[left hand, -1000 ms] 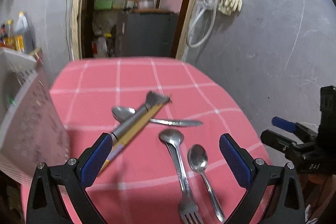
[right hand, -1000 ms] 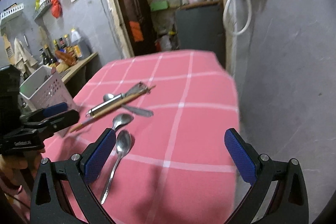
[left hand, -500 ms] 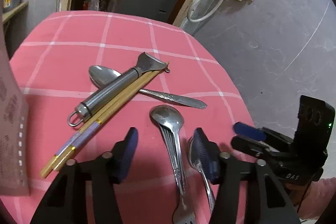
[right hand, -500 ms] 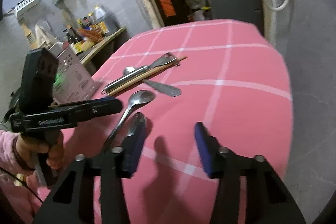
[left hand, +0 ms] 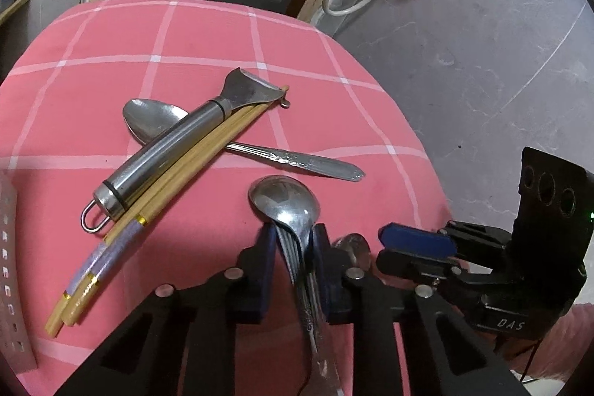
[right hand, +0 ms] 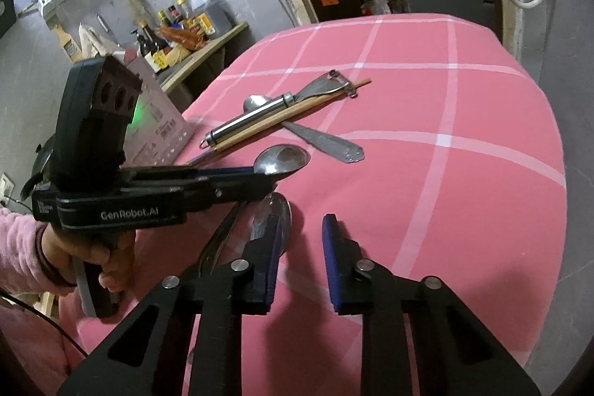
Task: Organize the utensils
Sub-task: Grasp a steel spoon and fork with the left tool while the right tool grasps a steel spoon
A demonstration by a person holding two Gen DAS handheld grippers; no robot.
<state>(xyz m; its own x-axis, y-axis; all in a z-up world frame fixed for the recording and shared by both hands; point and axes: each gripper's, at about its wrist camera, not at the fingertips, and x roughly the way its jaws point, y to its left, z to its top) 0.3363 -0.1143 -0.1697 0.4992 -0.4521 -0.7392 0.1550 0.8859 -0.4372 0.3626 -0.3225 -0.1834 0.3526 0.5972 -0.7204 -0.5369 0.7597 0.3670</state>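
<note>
Both grippers have just been closing. Left gripper (left hand: 293,244) now has its blue pads narrowed onto the neck of a spoon (left hand: 284,201) that lies stacked on a fork (left hand: 297,266), the bowl sticking out past the fingertips. Whether the pads press on the metal or only flank it is hard to tell, but they sit right against it. Right gripper (right hand: 302,240) stands with a narrow gap between its pads and only the cloth between them; a second spoon (right hand: 278,210) lies just beside its left pad, partly under it.

Everything rests on a table under a pink checked cloth (left hand: 185,36). A perforated pale basket (left hand: 9,270) stands at the cloth's left edge in the left wrist view. Toward the middle lies a crossed heap: a steel peeler (left hand: 174,151) with a hanging loop, a pair of bamboo chopsticks (left hand: 178,169) touching along its side, and beneath both a large spoon (left hand: 152,119) with a patterned handle pointing right. The person's left hand (right hand: 81,251), in a pink sleeve, grasps the left gripper's handle.
</note>
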